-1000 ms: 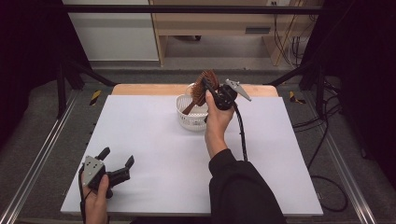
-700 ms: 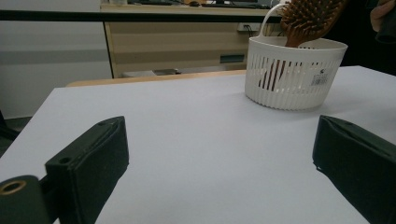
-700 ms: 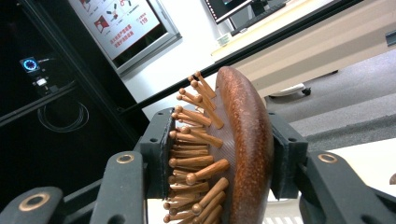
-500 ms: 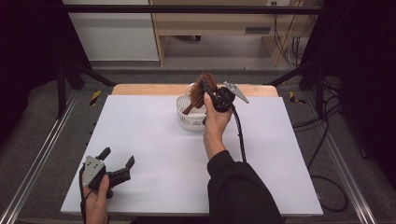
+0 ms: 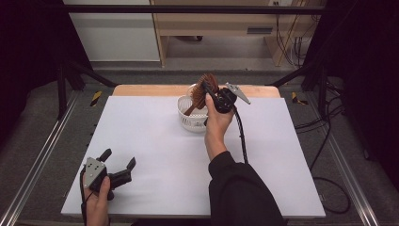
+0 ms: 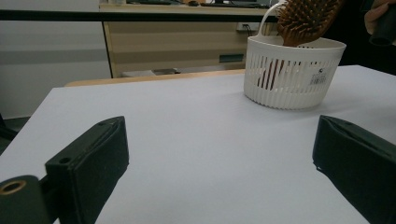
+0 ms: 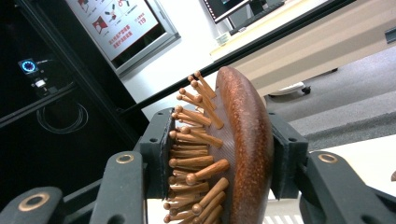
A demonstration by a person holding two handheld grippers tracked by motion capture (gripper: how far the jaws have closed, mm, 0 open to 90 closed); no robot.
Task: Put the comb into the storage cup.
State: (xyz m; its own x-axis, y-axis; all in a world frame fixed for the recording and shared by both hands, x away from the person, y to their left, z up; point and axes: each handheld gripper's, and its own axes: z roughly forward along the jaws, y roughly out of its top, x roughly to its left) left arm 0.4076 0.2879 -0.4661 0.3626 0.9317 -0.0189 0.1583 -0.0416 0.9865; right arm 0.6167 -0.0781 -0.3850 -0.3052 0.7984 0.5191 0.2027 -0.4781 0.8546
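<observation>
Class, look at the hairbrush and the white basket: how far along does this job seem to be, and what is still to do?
Done: the right gripper has clamped the wooden hairbrush by its head, one jaw on the bristles and one on the back. In hand: the brush stands with its handle down inside the white basket. Whether it is going in or coming out cannot be told. Left: releasing or lifting it clear. The left gripper rests open on the table.

Black jaws spread wide over white table; wooden hairbrush sticking from white basket.
</observation>
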